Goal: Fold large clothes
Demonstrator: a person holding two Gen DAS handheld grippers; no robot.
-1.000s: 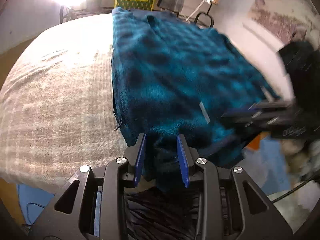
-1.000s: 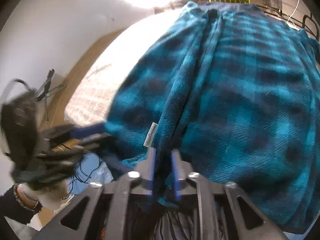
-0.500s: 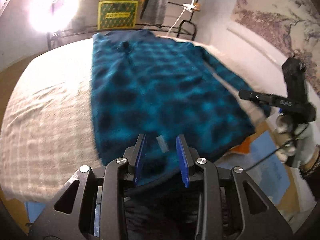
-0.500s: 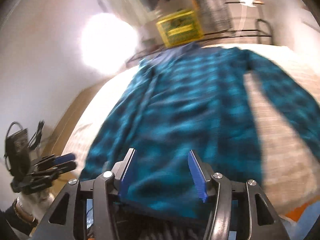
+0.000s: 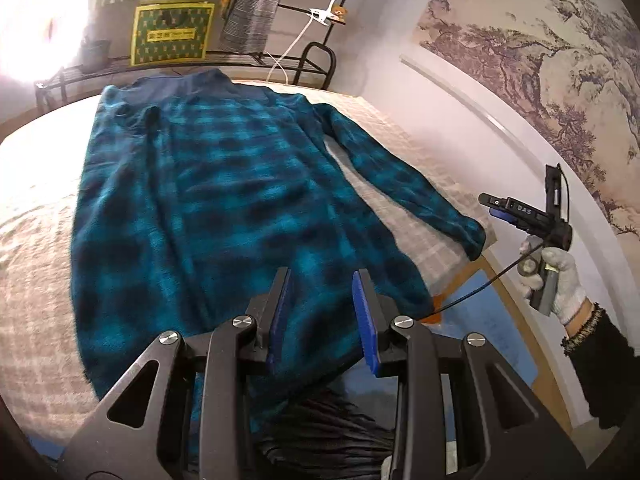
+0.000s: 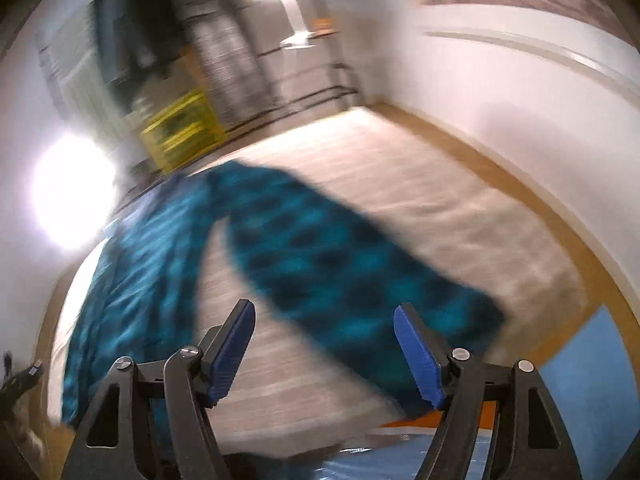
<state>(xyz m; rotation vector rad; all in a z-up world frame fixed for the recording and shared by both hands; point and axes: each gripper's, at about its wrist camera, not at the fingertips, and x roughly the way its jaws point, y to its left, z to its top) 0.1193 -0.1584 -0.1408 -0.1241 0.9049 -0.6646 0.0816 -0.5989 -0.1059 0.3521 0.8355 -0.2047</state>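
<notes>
We see a shirt (image 5: 208,200) of thick, fuzzy fleece-like cloth, matt, in teal and dark check; its sleeve (image 6: 344,272) looks equally soft, though blurred in the right wrist view. Under it the bed (image 5: 36,248) carries a pale, rough-woven cover with a faint grid texture. Our left gripper (image 5: 322,316) is matt black plastic with shiny metal screw heads and ribbed blue pads (image 5: 366,320); our right gripper (image 6: 326,354) has the same build. The glove (image 5: 560,276) is white knit cloth. The rack (image 5: 316,52) is glossy black metal tubing. The box (image 5: 172,34) looks like printed yellow cardboard. The mural (image 5: 540,60) is matt.
</notes>
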